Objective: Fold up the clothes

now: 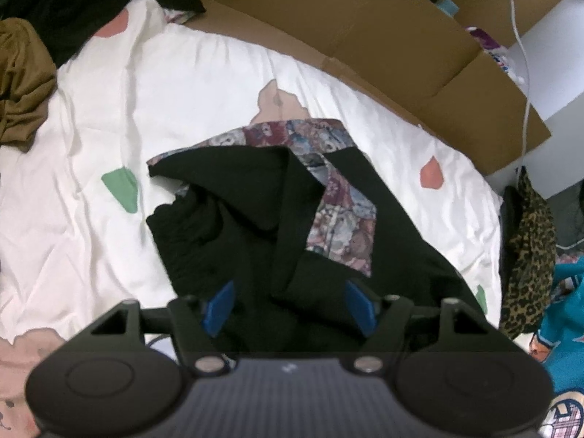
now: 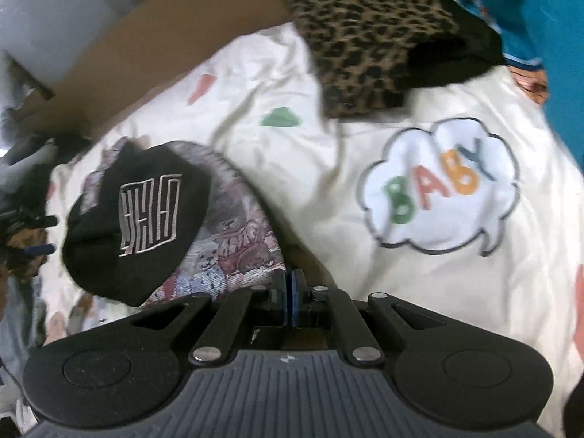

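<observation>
While the left gripper (image 1: 290,306) hangs open over the black garment (image 1: 255,219) on the sheet (image 1: 109,109), right gripper (image 2: 291,301) is closed, holding nothing visible.

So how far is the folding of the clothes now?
Done: leopard-print garment looks folded. In hand: black garment with patterned lining, part-folded; left hand-held gripper open over it, right hand-held gripper shut, whether on cloth is unclear. Left: crumpled brown garment, teal one.
</observation>
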Motion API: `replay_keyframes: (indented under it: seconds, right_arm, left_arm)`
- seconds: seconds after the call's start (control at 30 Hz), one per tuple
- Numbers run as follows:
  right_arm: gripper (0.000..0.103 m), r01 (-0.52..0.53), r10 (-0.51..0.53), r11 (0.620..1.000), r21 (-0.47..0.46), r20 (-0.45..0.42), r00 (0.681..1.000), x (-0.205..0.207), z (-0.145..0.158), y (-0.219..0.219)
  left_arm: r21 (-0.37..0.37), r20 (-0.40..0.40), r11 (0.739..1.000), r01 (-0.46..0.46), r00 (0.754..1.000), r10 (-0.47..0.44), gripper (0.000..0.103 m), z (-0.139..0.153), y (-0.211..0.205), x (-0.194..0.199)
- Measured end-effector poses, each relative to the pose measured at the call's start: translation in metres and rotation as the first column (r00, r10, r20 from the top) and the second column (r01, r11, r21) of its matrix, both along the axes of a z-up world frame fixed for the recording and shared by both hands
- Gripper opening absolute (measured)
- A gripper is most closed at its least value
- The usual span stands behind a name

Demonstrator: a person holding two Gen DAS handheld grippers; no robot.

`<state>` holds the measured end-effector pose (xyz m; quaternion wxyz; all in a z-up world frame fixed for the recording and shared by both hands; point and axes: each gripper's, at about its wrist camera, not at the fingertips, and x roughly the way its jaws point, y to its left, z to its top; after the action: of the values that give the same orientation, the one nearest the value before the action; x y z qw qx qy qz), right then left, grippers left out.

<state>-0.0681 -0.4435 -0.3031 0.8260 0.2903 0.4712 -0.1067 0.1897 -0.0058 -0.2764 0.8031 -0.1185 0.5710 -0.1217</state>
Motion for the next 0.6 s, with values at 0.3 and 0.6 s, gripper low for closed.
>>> replay_keyframes:
  seconds: [0.3,0.6]
  right_arm:
    - [0.002,0.069,-0.068,0.998,0.002,-0.050,0.996,-0.010,-0.041,-0.033]
    - [0.053,0.076,-0.076,0.988,0.138,0.000,0.997,-0.019,-0.040,-0.037]
  left_arm:
    - [0.012,-0.011,1.000,0.025,1.000,-0.025,0.070,-0.013,-0.013,-0.001]
    - [0.011,-0.017,1.000,0.029,0.999,-0.029,0.074,-0.018,-0.020,0.000]
